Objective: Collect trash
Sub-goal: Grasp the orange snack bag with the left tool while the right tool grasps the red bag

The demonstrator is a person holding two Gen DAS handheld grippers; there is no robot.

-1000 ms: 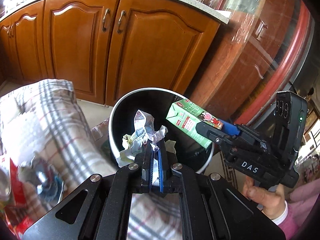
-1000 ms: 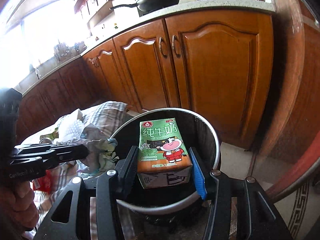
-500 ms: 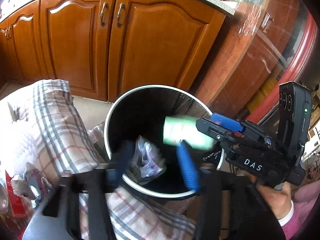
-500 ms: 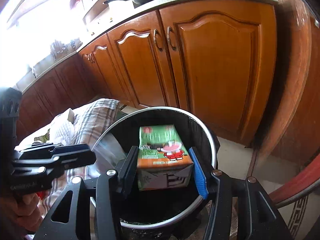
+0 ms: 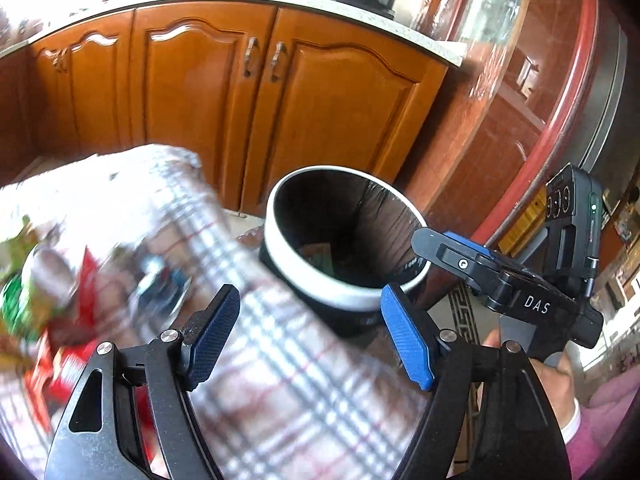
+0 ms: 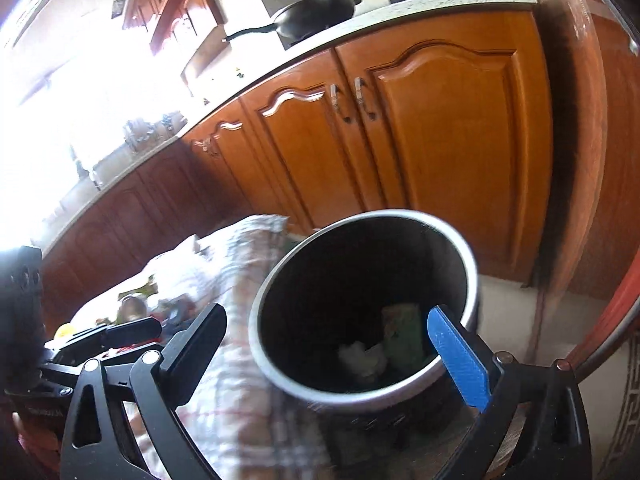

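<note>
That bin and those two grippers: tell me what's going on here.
A person is collecting trash with a gripper in each hand. Both the left gripper and right gripper are open and empty. A green carton and crumpled paper lie in the bin. More litter waits on the plaid cloth.

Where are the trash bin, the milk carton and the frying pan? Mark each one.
trash bin [image 6: 466, 258]: right wrist view, on its pale rim at the far right.
milk carton [image 6: 402, 334]: right wrist view, on its green face, inside the bin.
frying pan [image 6: 320, 12]: right wrist view, on its dark bowl.
</note>
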